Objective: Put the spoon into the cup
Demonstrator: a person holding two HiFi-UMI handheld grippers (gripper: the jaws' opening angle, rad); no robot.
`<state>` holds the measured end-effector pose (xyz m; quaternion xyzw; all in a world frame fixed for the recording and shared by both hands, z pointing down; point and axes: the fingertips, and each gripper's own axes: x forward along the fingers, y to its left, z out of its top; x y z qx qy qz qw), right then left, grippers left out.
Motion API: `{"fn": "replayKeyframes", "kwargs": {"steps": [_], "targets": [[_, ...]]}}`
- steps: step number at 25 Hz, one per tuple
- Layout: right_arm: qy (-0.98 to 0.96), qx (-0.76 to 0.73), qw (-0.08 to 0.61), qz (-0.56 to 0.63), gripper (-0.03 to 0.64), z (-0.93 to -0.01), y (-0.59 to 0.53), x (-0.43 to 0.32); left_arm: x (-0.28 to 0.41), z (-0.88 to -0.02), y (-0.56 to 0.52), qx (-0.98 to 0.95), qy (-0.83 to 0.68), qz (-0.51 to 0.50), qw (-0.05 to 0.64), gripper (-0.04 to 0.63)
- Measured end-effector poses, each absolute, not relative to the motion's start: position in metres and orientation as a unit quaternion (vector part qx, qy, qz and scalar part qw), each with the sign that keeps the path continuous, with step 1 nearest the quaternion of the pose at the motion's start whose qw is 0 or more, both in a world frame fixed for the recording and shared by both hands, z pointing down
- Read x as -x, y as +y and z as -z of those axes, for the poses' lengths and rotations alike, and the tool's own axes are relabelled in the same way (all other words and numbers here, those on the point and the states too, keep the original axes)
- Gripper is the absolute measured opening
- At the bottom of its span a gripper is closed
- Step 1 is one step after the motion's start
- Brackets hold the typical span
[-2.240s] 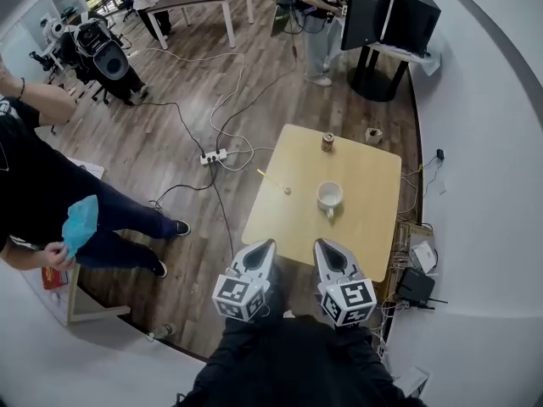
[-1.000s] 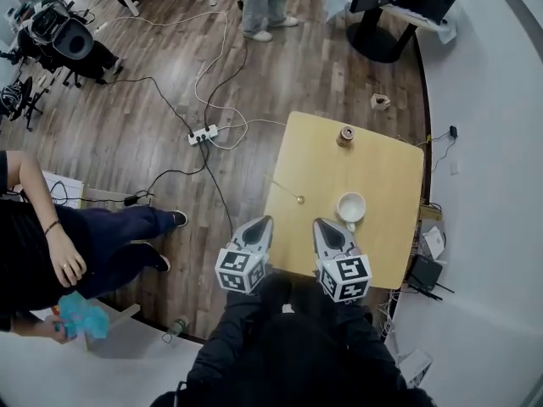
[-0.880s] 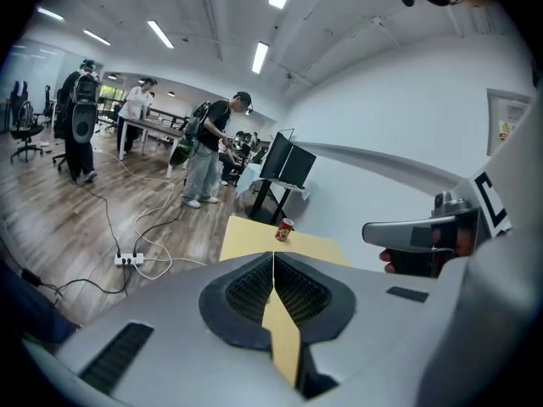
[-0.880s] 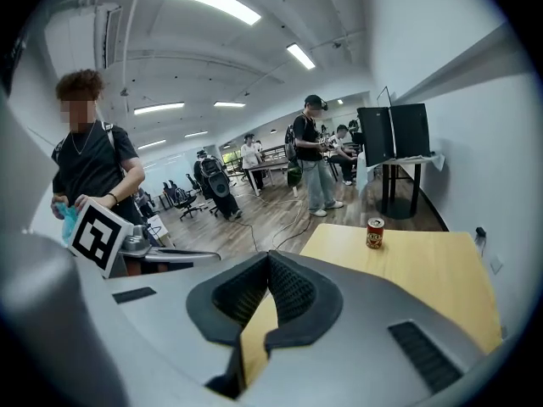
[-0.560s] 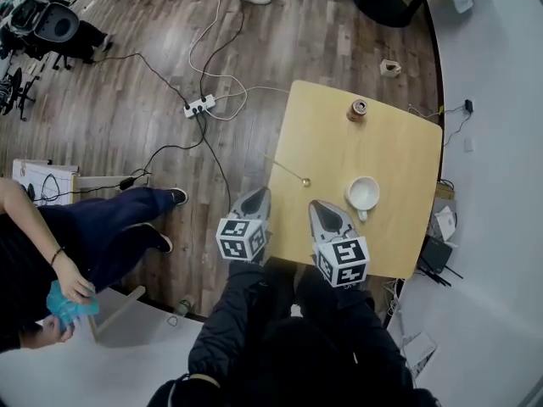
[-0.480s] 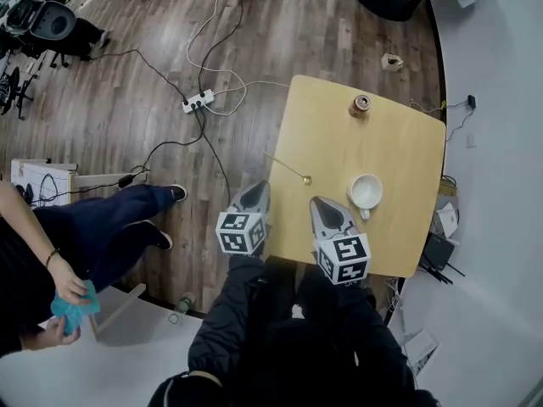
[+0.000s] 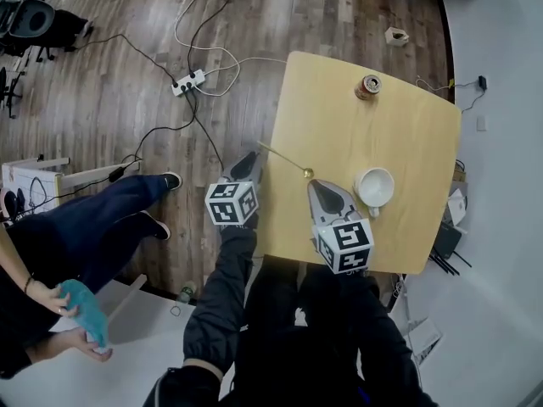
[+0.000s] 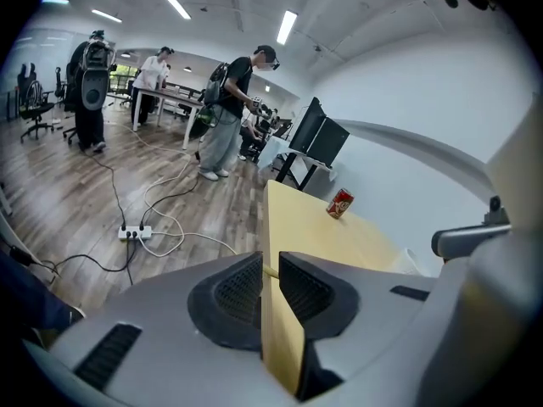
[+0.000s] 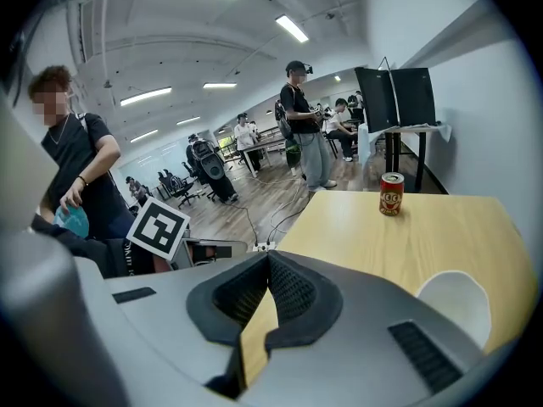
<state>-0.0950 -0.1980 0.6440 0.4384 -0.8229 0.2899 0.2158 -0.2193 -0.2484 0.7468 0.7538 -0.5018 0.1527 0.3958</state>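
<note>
Left gripper (image 8: pixel 271 257) jaws just been opening, now a thin slit apart, nothing between them; it hangs at the table's (image 7: pixel 407 142) left edge, near the spoon's (image 7: pixel 284 159) handle end. Right gripper (image 9: pixel 268 257) jaws closed, empty, over the table's near part, tip close to the spoon's bowl. Spoon lies flat on the table, left of the white cup (image 7: pixel 374 186), not touching it. Can (image 7: pixel 368 86) stands at the far side.
</note>
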Motion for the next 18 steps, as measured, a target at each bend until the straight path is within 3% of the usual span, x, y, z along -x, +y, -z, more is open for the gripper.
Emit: {"fn": "replayKeyframes", "kwargs": {"steps": [2, 9, 18], "targets": [[-0.821, -0.437, 0.217, -0.296, 0.021, -0.652, -0.200, 0.095, 0.221, -0.756, -0.256, -0.750, -0.500, -0.148, 0.407, 0.090], [-0.820, -0.431, 0.219, -0.307, 0.021, -0.669, -0.205, 0.100, 0.223, -0.778, -0.270, -0.744, -0.489, -0.139, 0.435, 0.122], [-0.820, -0.429, 0.219, -0.310, 0.021, -0.681, -0.220, 0.101, 0.217, -0.805, -0.280, -0.717, -0.454, -0.078, 0.523, 0.189]]}}
